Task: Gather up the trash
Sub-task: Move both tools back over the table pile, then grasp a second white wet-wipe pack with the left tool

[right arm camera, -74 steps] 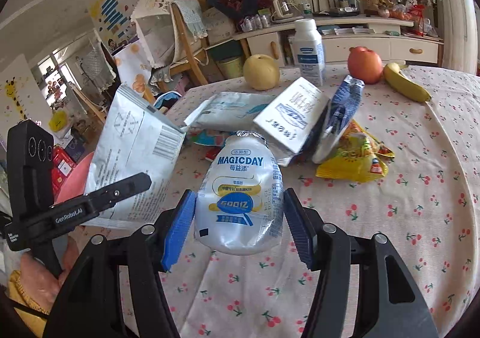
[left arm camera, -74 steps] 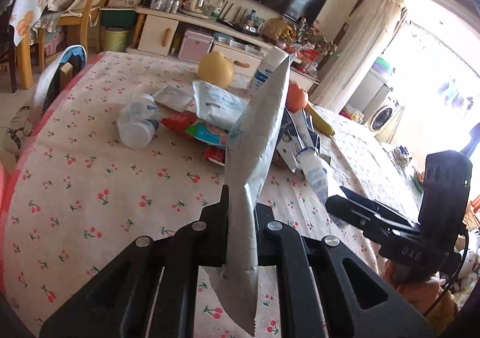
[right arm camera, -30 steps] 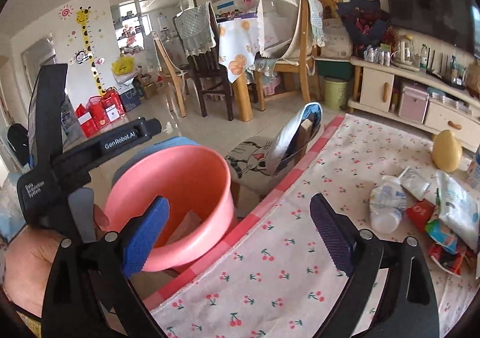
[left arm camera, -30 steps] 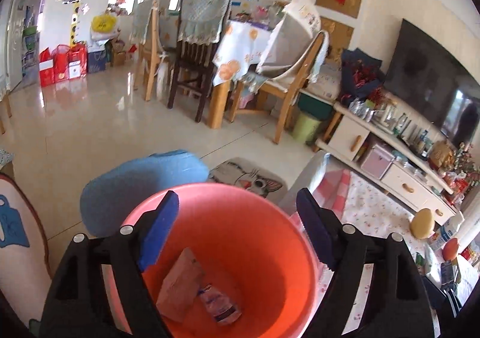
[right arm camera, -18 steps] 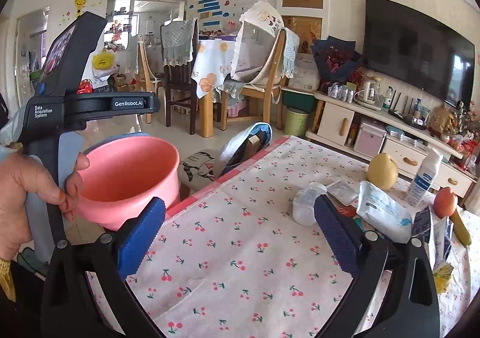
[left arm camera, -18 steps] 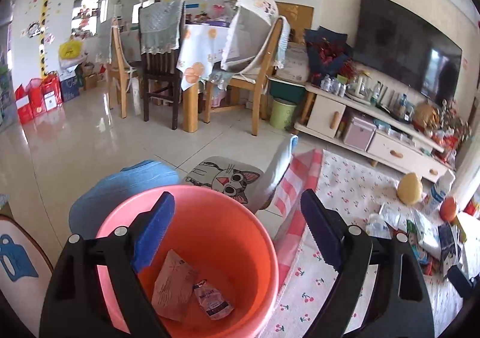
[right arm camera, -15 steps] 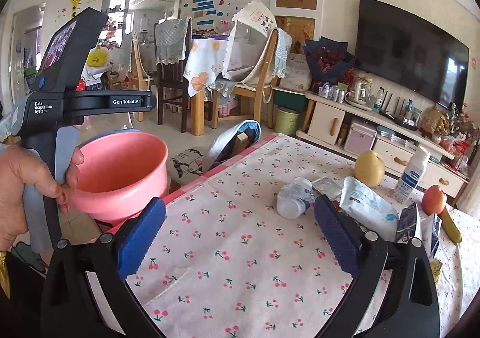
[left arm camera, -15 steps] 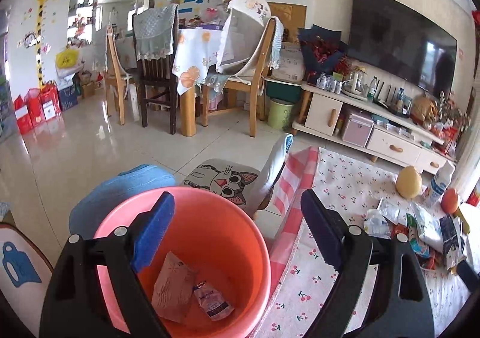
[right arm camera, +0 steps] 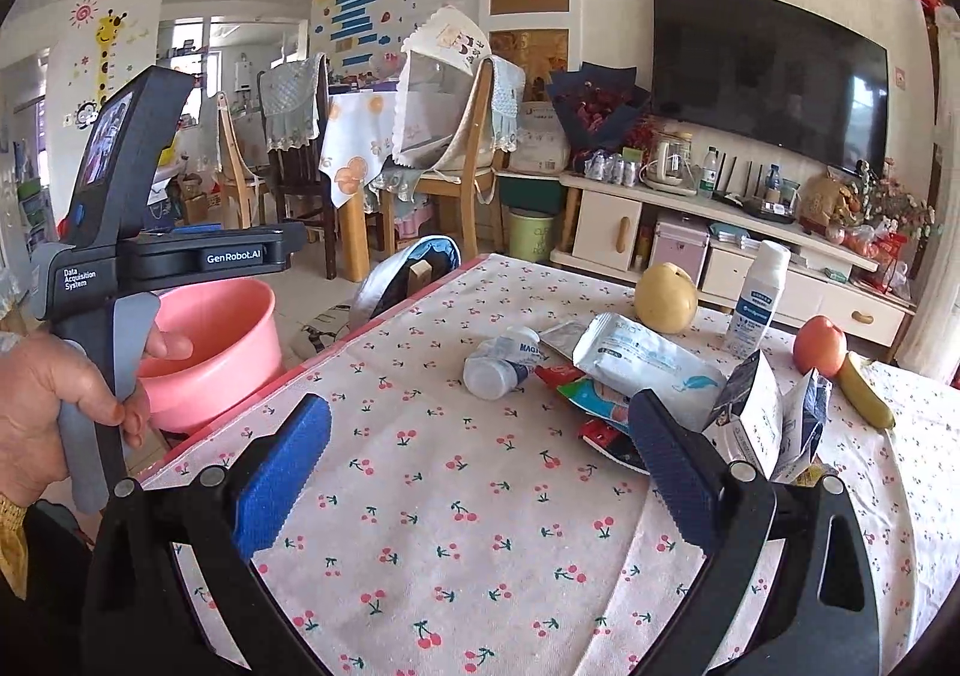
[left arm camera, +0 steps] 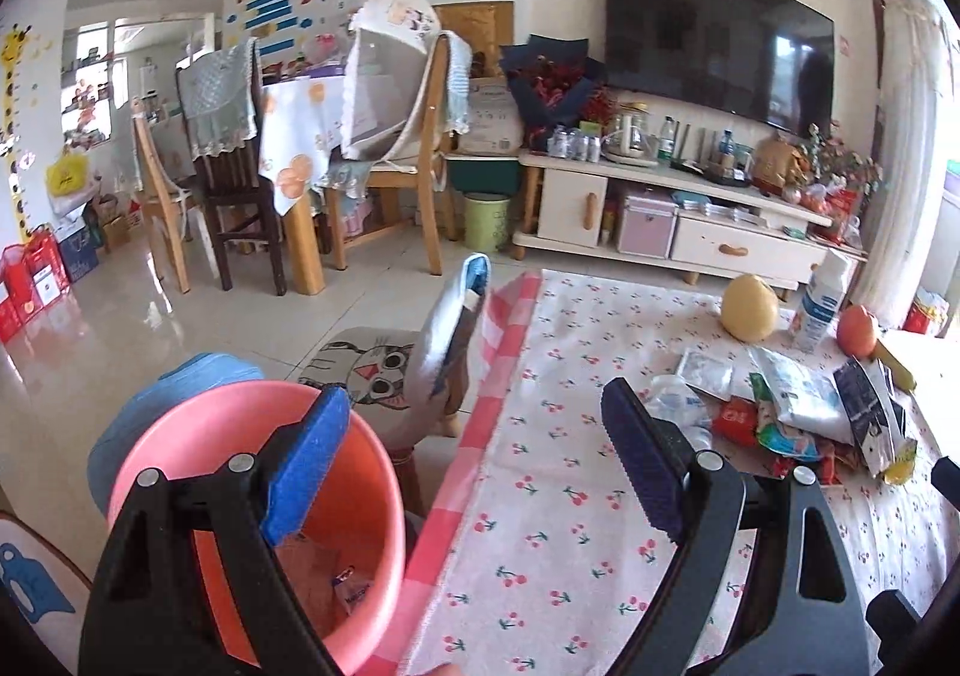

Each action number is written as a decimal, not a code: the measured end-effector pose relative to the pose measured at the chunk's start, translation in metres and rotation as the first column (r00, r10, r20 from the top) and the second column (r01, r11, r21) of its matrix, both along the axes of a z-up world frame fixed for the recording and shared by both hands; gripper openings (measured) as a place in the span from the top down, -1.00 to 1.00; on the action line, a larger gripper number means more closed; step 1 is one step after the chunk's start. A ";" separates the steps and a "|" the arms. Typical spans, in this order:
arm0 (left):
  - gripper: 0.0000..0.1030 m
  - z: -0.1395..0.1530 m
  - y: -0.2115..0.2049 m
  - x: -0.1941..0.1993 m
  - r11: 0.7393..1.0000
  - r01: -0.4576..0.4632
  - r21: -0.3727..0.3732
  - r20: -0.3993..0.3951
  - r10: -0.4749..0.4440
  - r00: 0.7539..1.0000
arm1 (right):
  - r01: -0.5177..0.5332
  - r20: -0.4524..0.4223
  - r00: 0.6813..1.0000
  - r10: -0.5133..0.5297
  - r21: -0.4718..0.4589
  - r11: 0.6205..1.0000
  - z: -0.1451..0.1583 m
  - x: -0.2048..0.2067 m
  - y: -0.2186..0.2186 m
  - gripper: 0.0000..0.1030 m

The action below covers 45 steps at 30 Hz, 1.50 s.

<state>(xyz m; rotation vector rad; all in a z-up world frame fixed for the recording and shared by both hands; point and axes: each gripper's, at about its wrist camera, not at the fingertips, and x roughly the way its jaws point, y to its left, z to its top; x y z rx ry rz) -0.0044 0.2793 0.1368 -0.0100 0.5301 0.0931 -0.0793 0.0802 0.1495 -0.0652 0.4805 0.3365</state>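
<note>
A pink basin (left arm camera: 360, 484) stands on the floor left of the table, with wrappers (left arm camera: 336, 574) lying in its bottom. My left gripper (left arm camera: 474, 454) is open and empty, between the basin and the table's edge. My right gripper (right arm camera: 480, 454) is also open and empty over the cherry-print tablecloth (right arm camera: 450, 496). Further along the table lies a pile of trash: a small white bottle (right arm camera: 501, 361) on its side, a white wipes pack (right arm camera: 648, 358), a red wrapper (right arm camera: 555, 373), a carton (right arm camera: 750, 412) and a blue bag (right arm camera: 807, 406). In the right wrist view a hand (right arm camera: 36, 394) holds the left gripper's handle.
A yellow pear (right arm camera: 666, 298), a white spray bottle (right arm camera: 756, 298), an orange fruit (right arm camera: 819, 352) and a banana (right arm camera: 864, 388) sit beyond the trash. A chair with a cat cushion (left arm camera: 366, 370) stands by the table's corner. A TV cabinet (right arm camera: 720, 238) lines the back wall.
Both grippers have swung right, away from the basin toward the table. The trash pile has come further into both views. The left gripper has rolled and shows less of the basin.
</note>
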 end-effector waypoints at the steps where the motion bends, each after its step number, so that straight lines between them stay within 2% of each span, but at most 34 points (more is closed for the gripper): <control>1: -0.68 -0.002 -0.005 0.000 1.000 0.012 0.002 -0.003 -0.012 1.000 | 0.001 -0.002 1.000 -0.001 0.000 1.000 -0.001 -0.001 -0.004 -0.91; 17: -0.68 -0.016 -0.075 0.007 0.987 0.155 0.050 -0.045 -0.152 0.987 | 0.070 -0.027 0.997 -0.069 0.028 0.997 -0.004 0.001 -0.061 -0.91; 20: -0.68 -0.016 -0.086 0.009 0.978 0.208 -0.005 -0.046 -0.208 0.977 | 0.100 -0.033 0.995 -0.099 0.036 0.994 -0.004 0.004 -0.073 -0.91; 23: -0.68 -0.017 -0.100 0.013 0.958 0.276 -0.080 -0.051 -0.281 0.958 | 0.140 -0.042 0.990 -0.138 0.050 0.989 -0.003 0.007 -0.087 -0.91; 27: -0.68 -0.025 -0.124 0.020 0.918 0.363 -0.160 -0.063 -0.376 0.924 | 0.193 -0.055 0.980 -0.190 0.071 0.978 -0.002 0.011 -0.107 -0.91; 31: -0.68 -0.035 -0.145 0.031 0.884 0.411 -0.223 -0.076 -0.436 0.897 | 0.261 -0.100 0.962 -0.253 0.089 0.961 -0.003 0.018 -0.131 -0.91; 37: -0.68 -0.049 -0.163 0.056 0.853 0.416 -0.314 -0.111 -0.468 0.877 | 0.331 -0.174 0.933 -0.316 0.060 0.942 -0.014 0.032 -0.159 -0.91; 45: -0.68 -0.075 -0.175 0.092 0.836 0.379 -0.398 -0.169 -0.473 0.865 | 0.371 -0.279 0.894 -0.351 0.020 0.928 -0.035 0.052 -0.181 -0.91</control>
